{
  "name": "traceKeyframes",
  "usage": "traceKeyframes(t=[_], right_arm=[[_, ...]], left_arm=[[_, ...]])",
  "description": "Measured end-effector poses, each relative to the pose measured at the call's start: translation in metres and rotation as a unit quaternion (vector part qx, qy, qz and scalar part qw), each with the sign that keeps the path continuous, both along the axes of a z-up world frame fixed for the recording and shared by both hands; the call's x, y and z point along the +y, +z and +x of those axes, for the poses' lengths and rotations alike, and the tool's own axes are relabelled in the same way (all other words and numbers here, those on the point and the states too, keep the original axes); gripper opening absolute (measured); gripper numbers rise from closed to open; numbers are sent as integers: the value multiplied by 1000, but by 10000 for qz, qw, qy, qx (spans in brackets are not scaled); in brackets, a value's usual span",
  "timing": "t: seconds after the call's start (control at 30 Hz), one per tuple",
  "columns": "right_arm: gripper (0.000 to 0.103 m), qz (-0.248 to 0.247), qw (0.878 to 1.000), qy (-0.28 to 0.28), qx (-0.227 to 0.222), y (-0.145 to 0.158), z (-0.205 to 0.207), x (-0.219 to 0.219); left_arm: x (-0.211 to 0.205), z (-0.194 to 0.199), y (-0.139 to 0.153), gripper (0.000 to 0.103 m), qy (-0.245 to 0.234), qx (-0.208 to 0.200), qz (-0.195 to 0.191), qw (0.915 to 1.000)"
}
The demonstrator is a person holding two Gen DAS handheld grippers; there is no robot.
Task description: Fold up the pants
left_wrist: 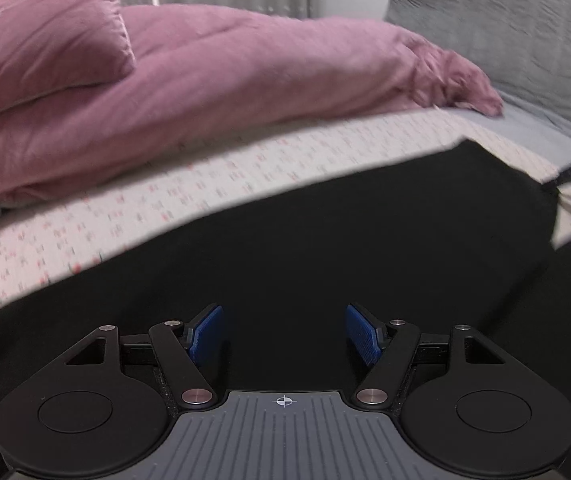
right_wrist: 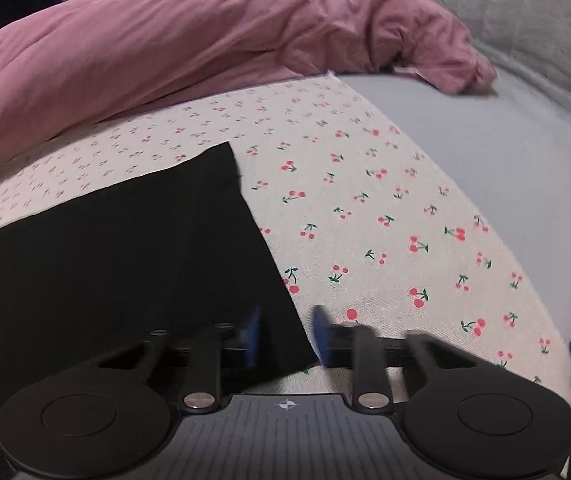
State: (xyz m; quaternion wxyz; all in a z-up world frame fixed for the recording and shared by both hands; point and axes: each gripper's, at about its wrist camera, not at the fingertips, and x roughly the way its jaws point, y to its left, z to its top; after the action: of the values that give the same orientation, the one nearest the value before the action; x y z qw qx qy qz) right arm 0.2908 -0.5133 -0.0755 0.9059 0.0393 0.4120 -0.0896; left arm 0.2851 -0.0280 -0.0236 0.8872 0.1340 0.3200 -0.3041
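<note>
Left gripper [left_wrist: 284,320]: the 2 blue ribbed pads [left_wrist: 205,332] stand wide apart, with nothing between them. It hangs directly over the black fabric pants [left_wrist: 305,240], which fill the lower half of the left wrist view and lie flat under both fingers. No contact between the pads and the cloth can be made out.

Right gripper [right_wrist: 286,334]: the 2 blue pads [right_wrist: 251,336] are motion-blurred and show a narrower gap than on the left unit. The near right corner of the pants [right_wrist: 125,248] lies in that gap. The left pad sits over black cloth and the right pad sits over the bedsheet, just beside the pants' edge. The pads do not appear to press on the fabric.

Position of the pants: spread flat on the white cotton bedsheet with a red cherry print [right_wrist: 365,200]. 1 straight edge runs from the right gripper up to a far corner.

Surroundings:
- A rumpled pink duvet [left_wrist: 205,80] lies along the far side of the sheet, apart from the pants.
- A pink pillow [left_wrist: 37,32] rests on the duvet at the left.
- A grey textured blanket [left_wrist: 505,32] lies at the far right.
- A plain pale blue sheet [right_wrist: 485,152] borders the cherry print.
</note>
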Motion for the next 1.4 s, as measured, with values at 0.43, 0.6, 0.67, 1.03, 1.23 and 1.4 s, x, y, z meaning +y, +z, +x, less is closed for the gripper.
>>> traceKeyframes(t=[0.43,0.6,0.67,1.03,1.23,1.4], right_arm=[[58,-456,9981,233,-336,44,-21,62],[65,-417,9953,814,-321,52,-17,107],[65,-344,9935,1046,-301,50,-13,129],[65,-533,9639,2590,-322,49,9,277],[65,-626,9559,2863,-177,32,17,314],[70,-666,9597,2730,-110,23,16,320]], left_arm=[[71,-22,21,73,625,47,-149,9979],[152,1,36,73,1892,-247,148,9815],[188,14,37,73,2386,-250,365,9701],[361,67,19,72,3814,178,-70,9242],[399,90,1,62,3510,599,-914,9300],[394,90,4,8,3306,553,-1219,9342]])
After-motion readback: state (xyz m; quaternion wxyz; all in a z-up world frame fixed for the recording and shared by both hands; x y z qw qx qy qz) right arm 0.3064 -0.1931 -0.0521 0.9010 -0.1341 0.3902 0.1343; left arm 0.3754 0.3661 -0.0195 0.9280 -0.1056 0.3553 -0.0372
